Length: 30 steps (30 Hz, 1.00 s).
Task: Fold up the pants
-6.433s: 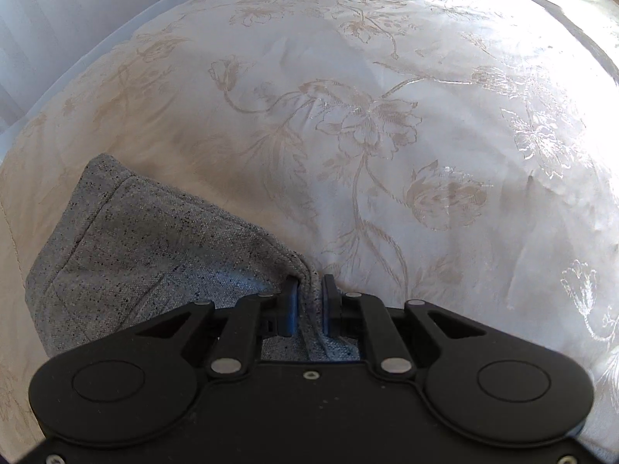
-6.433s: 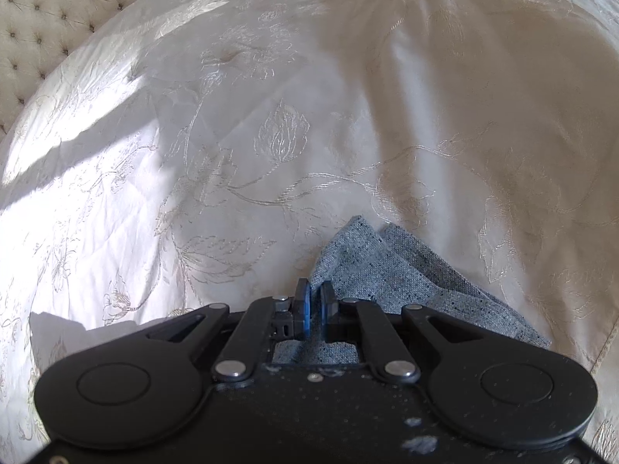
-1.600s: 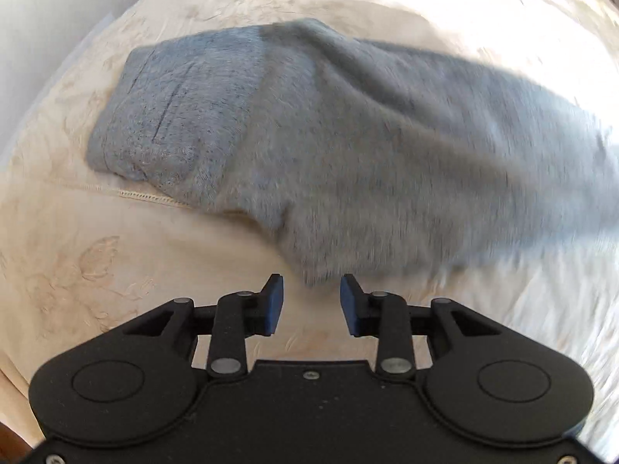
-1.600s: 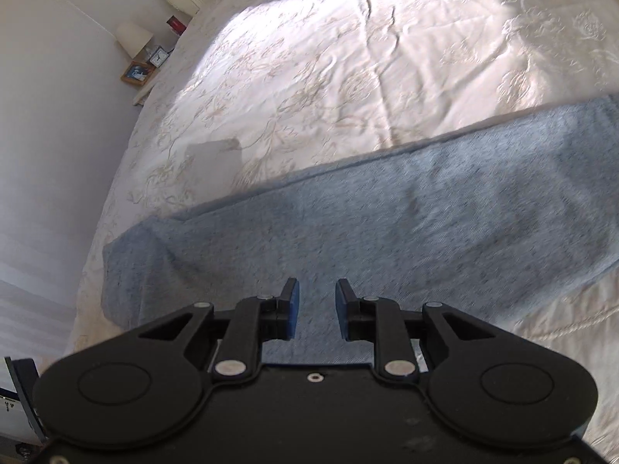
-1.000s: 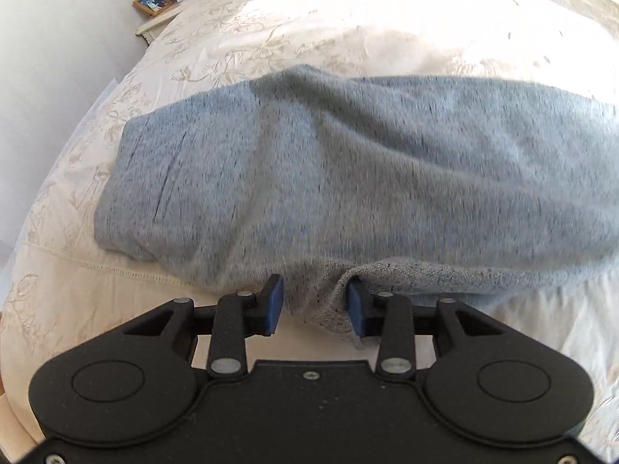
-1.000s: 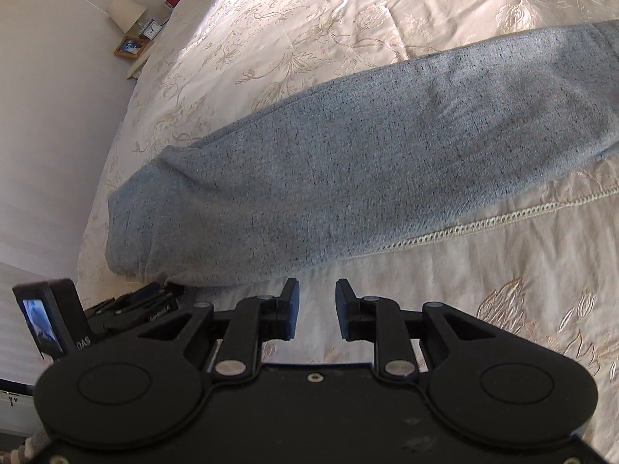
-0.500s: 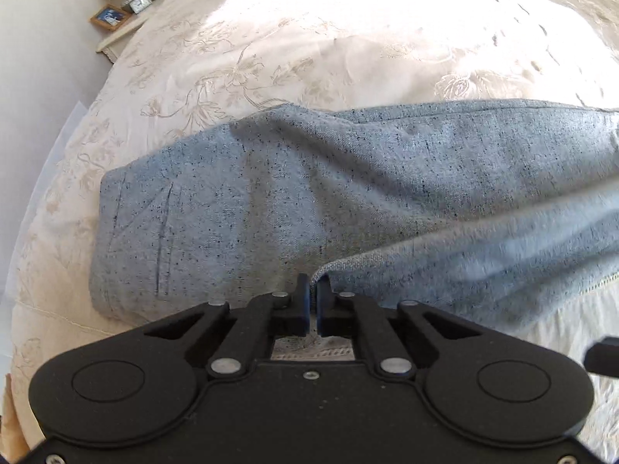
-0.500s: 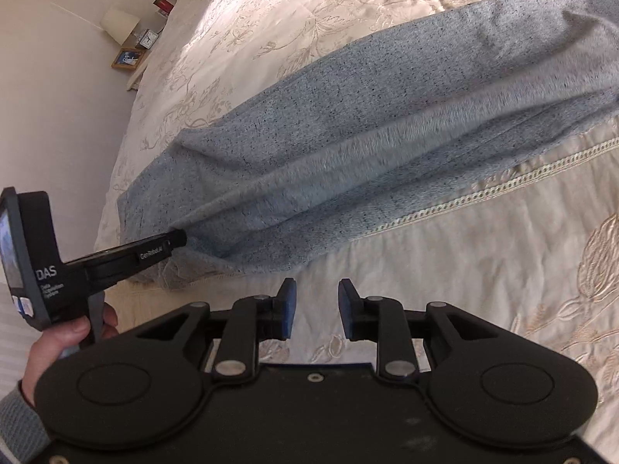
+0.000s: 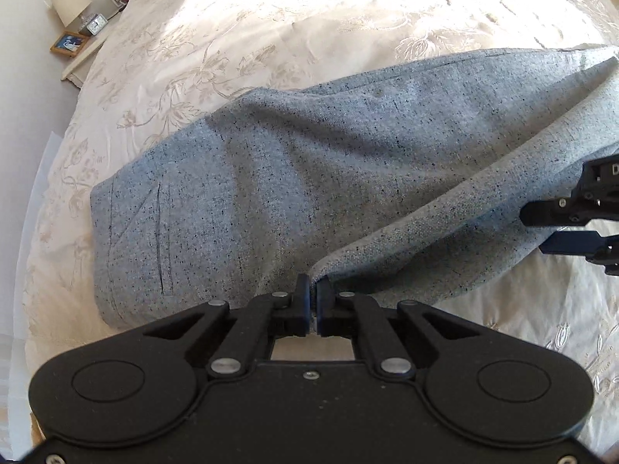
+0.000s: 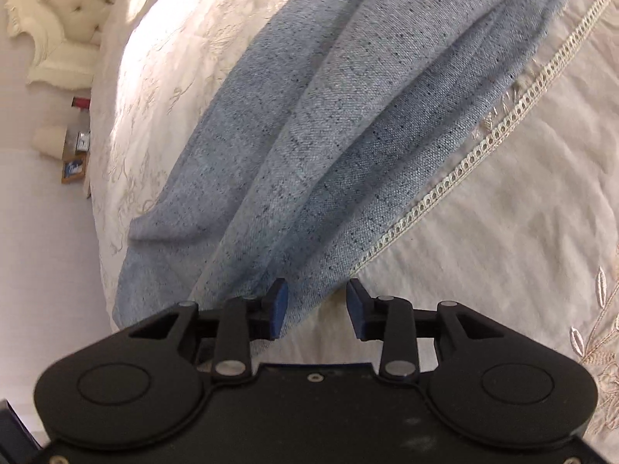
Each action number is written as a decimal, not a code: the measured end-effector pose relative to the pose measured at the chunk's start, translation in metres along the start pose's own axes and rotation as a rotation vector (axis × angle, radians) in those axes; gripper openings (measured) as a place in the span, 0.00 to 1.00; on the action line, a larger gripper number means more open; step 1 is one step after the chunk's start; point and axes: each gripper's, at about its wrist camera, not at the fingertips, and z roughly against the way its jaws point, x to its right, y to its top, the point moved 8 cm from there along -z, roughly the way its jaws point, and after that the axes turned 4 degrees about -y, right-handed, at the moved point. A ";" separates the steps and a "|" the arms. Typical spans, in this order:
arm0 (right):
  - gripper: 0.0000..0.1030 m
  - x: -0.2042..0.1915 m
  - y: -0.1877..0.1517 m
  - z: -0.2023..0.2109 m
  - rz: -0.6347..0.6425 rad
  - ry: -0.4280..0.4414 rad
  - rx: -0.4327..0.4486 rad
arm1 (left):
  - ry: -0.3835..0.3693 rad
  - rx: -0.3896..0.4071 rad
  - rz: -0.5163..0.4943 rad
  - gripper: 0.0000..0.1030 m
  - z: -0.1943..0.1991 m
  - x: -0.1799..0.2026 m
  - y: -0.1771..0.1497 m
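Grey pants (image 9: 309, 162) lie across the bed (image 9: 271, 31). Left gripper (image 9: 313, 297) pinches a lifted fabric edge; right gripper (image 10: 317, 305) is opening, jaws wide, the pants' edge between them, ungripped.

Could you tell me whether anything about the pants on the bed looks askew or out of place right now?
Yes: the pants lie unevenly on the bedspread. The near edge, pinched in the left claw, is lifted into a diagonal ridge. The right claw is opening astride the same edge, not gripping.
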 end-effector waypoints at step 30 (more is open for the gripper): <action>0.27 0.105 0.197 0.181 0.436 -0.382 0.426 | -0.102 -0.004 0.112 0.15 0.028 0.047 -0.024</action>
